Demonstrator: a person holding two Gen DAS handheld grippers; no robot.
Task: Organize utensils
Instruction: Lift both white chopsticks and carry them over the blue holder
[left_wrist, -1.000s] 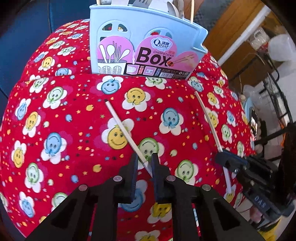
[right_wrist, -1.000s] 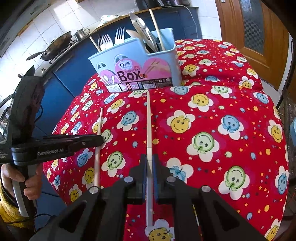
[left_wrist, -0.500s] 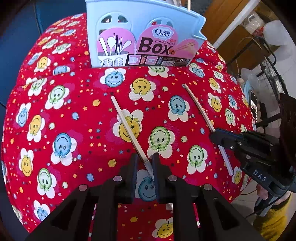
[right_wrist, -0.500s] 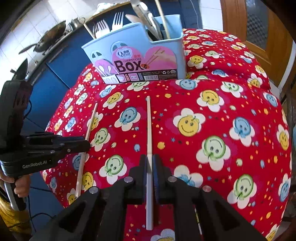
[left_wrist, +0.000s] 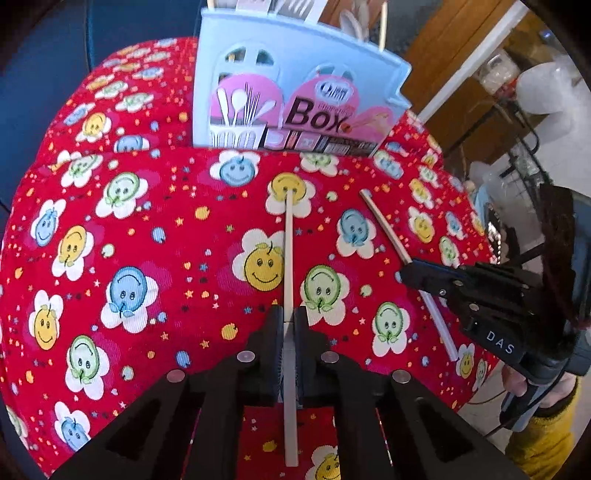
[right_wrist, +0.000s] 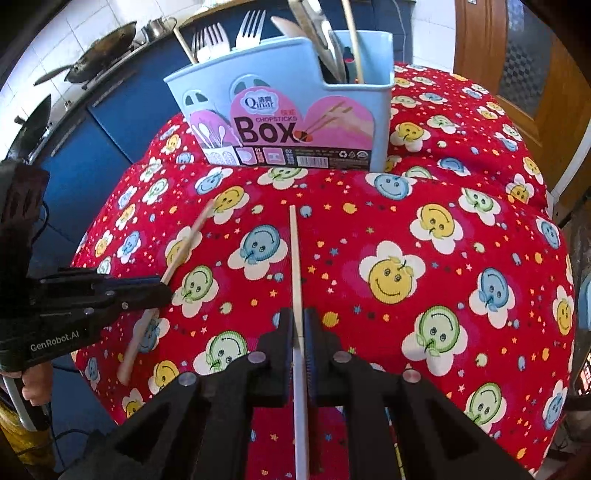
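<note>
Your left tongs (left_wrist: 289, 321) are clamped on a pale, slender wooden chopstick (left_wrist: 288, 258), which runs straight out ahead between the fingers, its far tip over a yellow smiley flower on the red, flower-printed cloth (left_wrist: 147, 229) covering the tabletop. Your right tongs (right_wrist: 299, 325) pinch a second pale chopstick (right_wrist: 296, 266) the same way, with its tail passing back between the fingers. From the right wrist view, the left tongs (right_wrist: 162, 290) show at the left edge, gripping their stick partway along. Beyond both sticks stands the light-blue plastic utensil holder with a pink "Box" label (right_wrist: 295, 122), upright on the cloth and already holding forks (right_wrist: 229, 37), spoons and chopsticks.
</note>
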